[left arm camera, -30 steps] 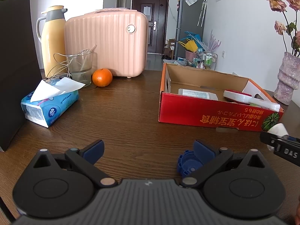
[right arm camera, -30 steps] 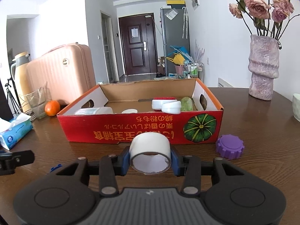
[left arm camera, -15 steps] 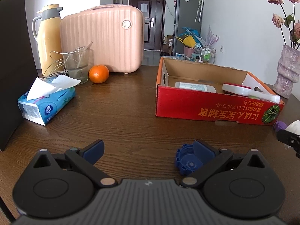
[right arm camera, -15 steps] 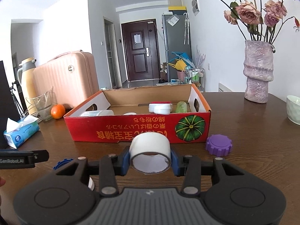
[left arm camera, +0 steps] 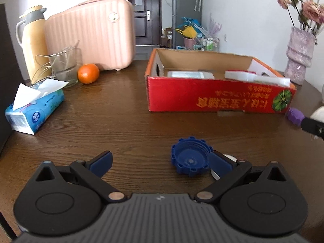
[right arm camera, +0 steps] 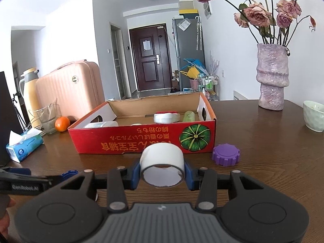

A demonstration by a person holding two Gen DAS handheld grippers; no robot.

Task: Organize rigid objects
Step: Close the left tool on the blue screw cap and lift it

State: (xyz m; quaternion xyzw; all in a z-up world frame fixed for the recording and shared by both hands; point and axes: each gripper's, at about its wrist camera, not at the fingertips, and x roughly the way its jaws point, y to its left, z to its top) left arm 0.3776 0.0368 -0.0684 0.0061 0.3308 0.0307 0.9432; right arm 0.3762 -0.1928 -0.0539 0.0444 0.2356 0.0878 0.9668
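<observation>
My right gripper is shut on a white tape roll, held just above the table in front of the red cardboard box. A purple ribbed cap lies on the table to the right of the roll, near the box's front corner. My left gripper is open and low over the table. A blue ribbed cap lies open side up against the inside of its right finger. Part of a white round thing shows behind that finger. The box holds white containers and a green item.
On the left stand a tissue pack, an orange, a glass, a yellow thermos and a pink suitcase. A purple vase and a pale green bowl stand at the right. Brown table wood lies between box and grippers.
The blue cap now shows further out ahead of the left gripper's right finger. The right gripper with the tape roll has drifted to the right, away from the box.
</observation>
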